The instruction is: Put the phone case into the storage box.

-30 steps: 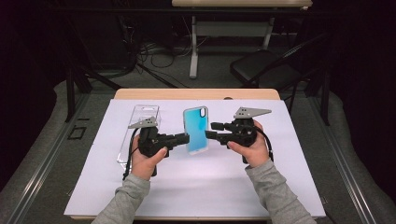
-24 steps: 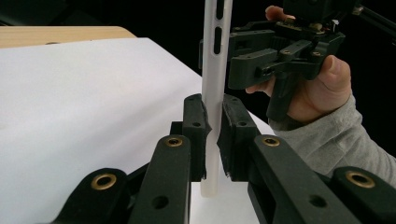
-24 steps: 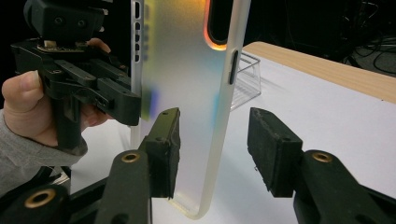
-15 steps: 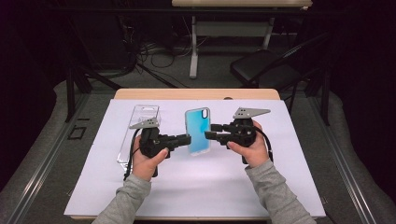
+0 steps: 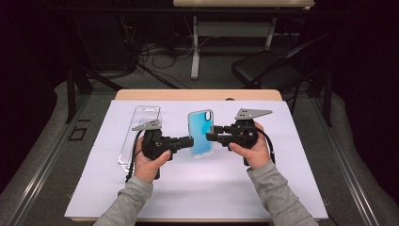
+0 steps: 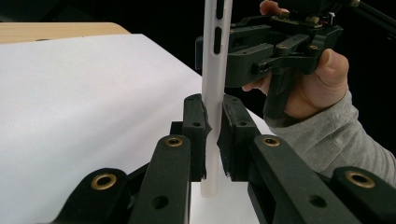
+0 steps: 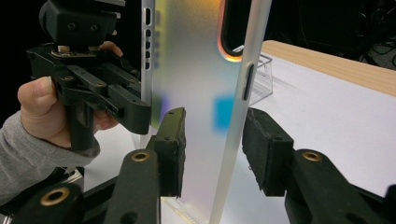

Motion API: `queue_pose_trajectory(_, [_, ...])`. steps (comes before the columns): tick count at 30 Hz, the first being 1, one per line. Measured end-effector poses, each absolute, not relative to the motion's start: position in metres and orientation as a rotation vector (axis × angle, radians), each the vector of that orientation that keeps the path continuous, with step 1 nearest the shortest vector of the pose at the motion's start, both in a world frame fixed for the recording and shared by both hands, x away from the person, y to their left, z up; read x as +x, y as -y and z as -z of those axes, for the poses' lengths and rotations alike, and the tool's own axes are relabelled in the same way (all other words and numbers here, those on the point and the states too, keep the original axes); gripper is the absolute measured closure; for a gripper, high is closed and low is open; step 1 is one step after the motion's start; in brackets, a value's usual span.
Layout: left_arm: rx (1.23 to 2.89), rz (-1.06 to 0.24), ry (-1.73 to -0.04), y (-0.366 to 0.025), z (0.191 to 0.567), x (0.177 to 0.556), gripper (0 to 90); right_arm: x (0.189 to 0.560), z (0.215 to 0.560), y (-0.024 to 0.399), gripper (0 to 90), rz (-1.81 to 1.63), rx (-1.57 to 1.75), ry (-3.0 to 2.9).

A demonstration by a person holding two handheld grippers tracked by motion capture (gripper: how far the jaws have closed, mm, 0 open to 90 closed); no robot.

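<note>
While the left gripper [image 6: 212, 135] pinches the phone case [image 5: 201, 133], the right gripper [image 7: 212, 154] (jaws closing) straddles it, untouching.

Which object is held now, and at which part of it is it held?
The phone case is held: the left gripper is shut on its thin side edge. The right gripper straddles the opposite edge, not yet pressing.

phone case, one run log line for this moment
left gripper: shut on phone case | right gripper: jaws closing, pads not touching | clear package: on table
</note>
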State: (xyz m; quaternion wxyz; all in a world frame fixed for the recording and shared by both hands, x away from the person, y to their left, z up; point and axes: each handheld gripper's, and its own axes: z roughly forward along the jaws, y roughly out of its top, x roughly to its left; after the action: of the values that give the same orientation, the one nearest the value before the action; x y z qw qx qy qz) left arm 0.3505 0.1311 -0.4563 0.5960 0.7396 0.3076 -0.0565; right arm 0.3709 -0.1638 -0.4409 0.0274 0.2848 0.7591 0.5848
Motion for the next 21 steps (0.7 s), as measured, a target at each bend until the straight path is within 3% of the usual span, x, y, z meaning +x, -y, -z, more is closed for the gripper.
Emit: queue_pose_trajectory(21, [1.72,0.133,-0.712,-0.1321,0.4573,0.3515,81.8,0.3732,0.4422,0.1669,73.2,-1.794,0.888,-2.337])
